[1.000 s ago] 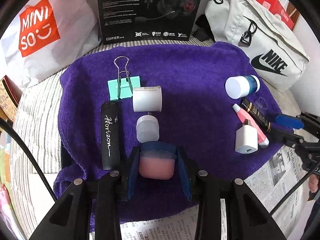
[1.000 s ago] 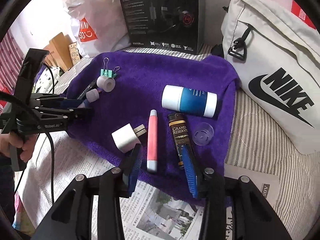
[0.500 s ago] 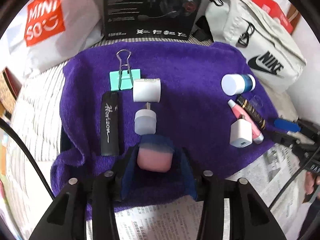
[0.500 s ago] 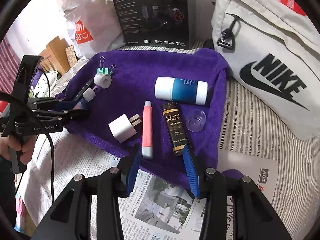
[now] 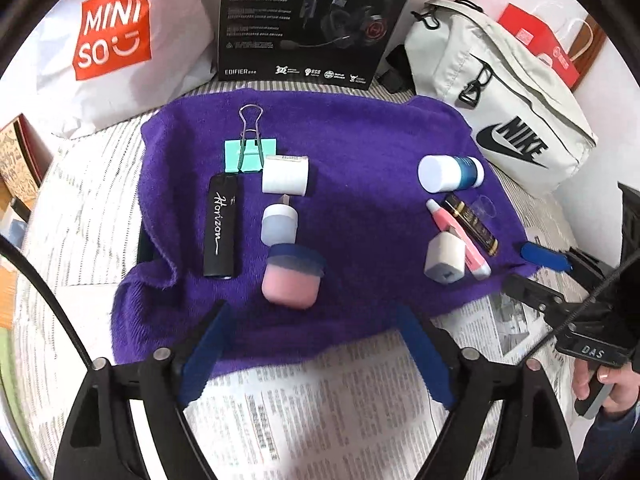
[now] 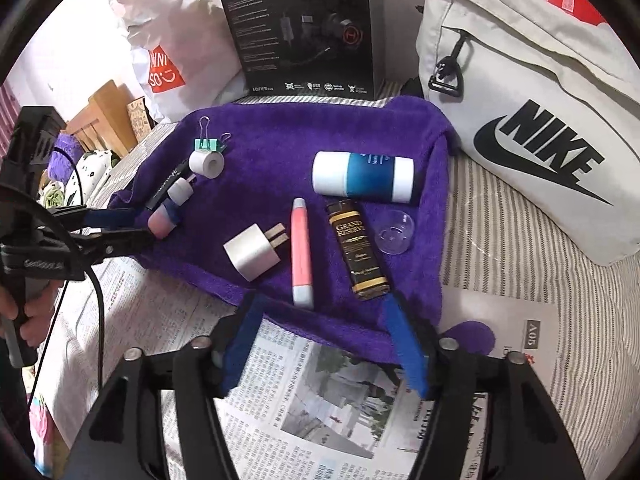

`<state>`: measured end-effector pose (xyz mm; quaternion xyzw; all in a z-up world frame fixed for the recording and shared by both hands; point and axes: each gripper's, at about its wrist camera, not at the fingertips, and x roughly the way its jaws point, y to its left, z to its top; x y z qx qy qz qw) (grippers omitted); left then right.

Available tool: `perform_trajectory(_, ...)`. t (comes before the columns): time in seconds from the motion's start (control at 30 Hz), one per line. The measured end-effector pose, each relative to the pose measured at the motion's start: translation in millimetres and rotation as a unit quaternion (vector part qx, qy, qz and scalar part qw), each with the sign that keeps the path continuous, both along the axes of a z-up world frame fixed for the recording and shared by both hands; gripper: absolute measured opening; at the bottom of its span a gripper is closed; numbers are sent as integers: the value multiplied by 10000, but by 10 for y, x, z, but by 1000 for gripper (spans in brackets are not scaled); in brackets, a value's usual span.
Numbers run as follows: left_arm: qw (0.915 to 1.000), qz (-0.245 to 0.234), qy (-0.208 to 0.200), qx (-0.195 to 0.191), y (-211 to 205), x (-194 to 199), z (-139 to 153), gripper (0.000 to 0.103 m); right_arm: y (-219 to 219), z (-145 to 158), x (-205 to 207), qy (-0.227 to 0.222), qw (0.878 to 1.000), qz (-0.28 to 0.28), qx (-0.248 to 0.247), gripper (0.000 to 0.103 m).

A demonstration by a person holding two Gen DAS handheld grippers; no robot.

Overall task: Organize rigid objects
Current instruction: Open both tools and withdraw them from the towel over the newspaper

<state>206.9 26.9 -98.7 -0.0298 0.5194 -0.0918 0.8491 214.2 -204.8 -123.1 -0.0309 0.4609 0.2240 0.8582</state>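
The left gripper (image 5: 308, 340), which clasped the pink jar (image 5: 291, 280) a second ago, has let go and drawn back; its blue pads now gape over the towel's near edge. The jar, a squat matte pot with a blue lid, lies free on the fuzzy purple towel (image 5: 360, 140) by its near-left part, just in front of one small frosted bottle (image 5: 279, 224). One white tape roll (image 5: 285, 176), one mint binder clip (image 5: 250, 152) and one glossy black tube (image 5: 220, 228) sit close behind. The right gripper (image 6: 320, 332) is spread wide, empty, at the towel's near edge before one pink pen (image 6: 301, 248), one white plug (image 6: 250, 254) and one dark bar (image 6: 358, 244).
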Motion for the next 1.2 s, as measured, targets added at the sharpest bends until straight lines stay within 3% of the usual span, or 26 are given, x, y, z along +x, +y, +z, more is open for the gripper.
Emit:
perform_trajectory(0.17,9999,74,-34,60,22,-158,140,91,47,13,-24,-11,10000,-85,-19,75)
perform_trajectory(0.4,9987,415,-280,-64,133,-469,370,103,-61,153,-158,160,9983,-384,403,102)
perform_trajectory(0.57,9976,535,-426,-96,115,-726,506,103,-176,304,-404,122,9970,-679,351,103)
perform_trajectory(0.83,9966,574,-505,300,-65,-1119,610,103,-345,479,-879,67,9947,-1021,115,103)
perform_trajectory(1.2,9940,617,-786,452,-267,-1500,810,103,-514,678,-1373,-156,9912,-1310,-138,103)
